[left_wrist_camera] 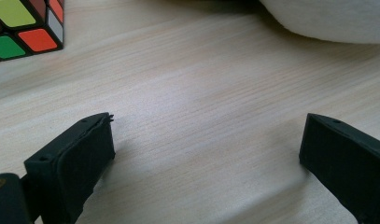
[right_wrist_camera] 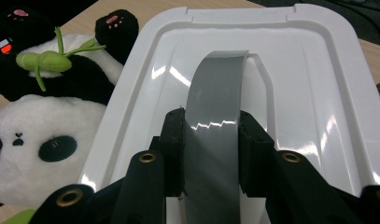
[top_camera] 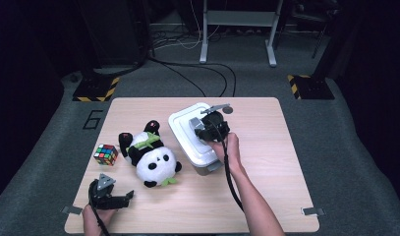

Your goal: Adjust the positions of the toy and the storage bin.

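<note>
A white plastic box lid (top_camera: 187, 129) (right_wrist_camera: 313, 84) lies over its box at the table's middle, with a grey handle (right_wrist_camera: 215, 107) arching over its top. My right gripper (top_camera: 210, 125) (right_wrist_camera: 211, 149) is shut on that grey handle, one pad on each side. A plush panda (top_camera: 149, 155) (right_wrist_camera: 43, 116) lies on its back just left of the box, a green sprig on its belly. A colour cube (top_camera: 105, 154) (left_wrist_camera: 24, 28) sits left of the panda. My left gripper (top_camera: 120, 197) (left_wrist_camera: 206, 154) rests open near the front left edge, bare wood between its jaws.
The wooden table (top_camera: 266, 162) has free room on its right half and along the front. Beyond the far edge are floor cables, a metal stand (top_camera: 237, 24) and two yellow-black striped bases (top_camera: 94, 89).
</note>
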Tool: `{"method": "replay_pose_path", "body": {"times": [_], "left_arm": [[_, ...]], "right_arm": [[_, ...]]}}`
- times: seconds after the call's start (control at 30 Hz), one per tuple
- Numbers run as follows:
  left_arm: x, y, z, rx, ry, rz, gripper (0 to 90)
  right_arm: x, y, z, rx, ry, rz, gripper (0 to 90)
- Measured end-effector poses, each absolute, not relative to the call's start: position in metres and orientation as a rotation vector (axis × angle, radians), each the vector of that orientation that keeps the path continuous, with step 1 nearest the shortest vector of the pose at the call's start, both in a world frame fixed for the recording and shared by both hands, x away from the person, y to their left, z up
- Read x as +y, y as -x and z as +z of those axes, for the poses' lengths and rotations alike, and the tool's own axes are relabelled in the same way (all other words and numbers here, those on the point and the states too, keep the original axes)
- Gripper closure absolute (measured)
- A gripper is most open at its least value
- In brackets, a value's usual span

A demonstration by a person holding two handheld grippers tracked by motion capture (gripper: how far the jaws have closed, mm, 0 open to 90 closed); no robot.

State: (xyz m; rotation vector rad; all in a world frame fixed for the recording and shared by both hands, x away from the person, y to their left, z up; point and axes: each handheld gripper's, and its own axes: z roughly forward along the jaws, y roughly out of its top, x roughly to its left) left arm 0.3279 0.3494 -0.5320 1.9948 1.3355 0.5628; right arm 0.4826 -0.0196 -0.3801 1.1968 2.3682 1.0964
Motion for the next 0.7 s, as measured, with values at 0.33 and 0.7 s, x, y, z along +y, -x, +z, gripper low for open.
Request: {"method": "replay_pose_path", "body": {"times": [0.33,0.7], "left_arm": [[0.349,-0.328,-0.532,1.335,-1.995,0.562,3.0],[0.349,-0.328,-0.532,1.335,-1.995,0.563,3.0]], "right_arm": [[-0.016,-0.489,-0.382,2.365,-1.224,1.137,67.7],[0.004,-0.487,-0.373,2.276,-1.079,0.945,52.0]]}}
